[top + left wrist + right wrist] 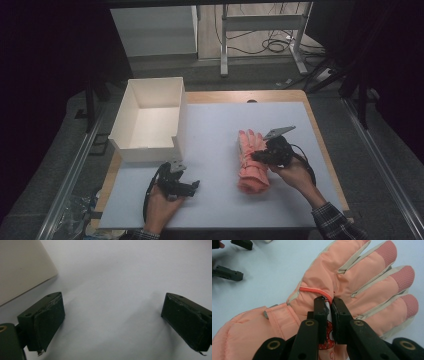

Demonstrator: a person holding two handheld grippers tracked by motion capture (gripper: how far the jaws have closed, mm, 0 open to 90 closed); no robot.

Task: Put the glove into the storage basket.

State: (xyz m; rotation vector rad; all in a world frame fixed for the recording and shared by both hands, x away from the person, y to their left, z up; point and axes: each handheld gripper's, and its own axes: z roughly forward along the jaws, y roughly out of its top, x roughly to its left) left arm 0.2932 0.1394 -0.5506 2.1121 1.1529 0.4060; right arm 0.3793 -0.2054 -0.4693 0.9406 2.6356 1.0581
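A padded pink glove (251, 161) lies flat on the white sheet (215, 150), fingers pointing away from me. My right gripper (260, 156) sits on its right side. In the right gripper view the jaws are pinched together on a fold of the pink glove (352, 282), near a printed red and white patch on its back. The left gripper (192, 185) rests low over bare sheet near the front edge, left of the glove. Its pads (50, 322) stand wide apart with nothing between them.
An open white box (149, 120) stands at the back left of the sheet, its near wall (22, 267) close to the left gripper. The wooden table edge (325, 150) runs along the right. Beyond the table are a metal frame and cables on the floor.
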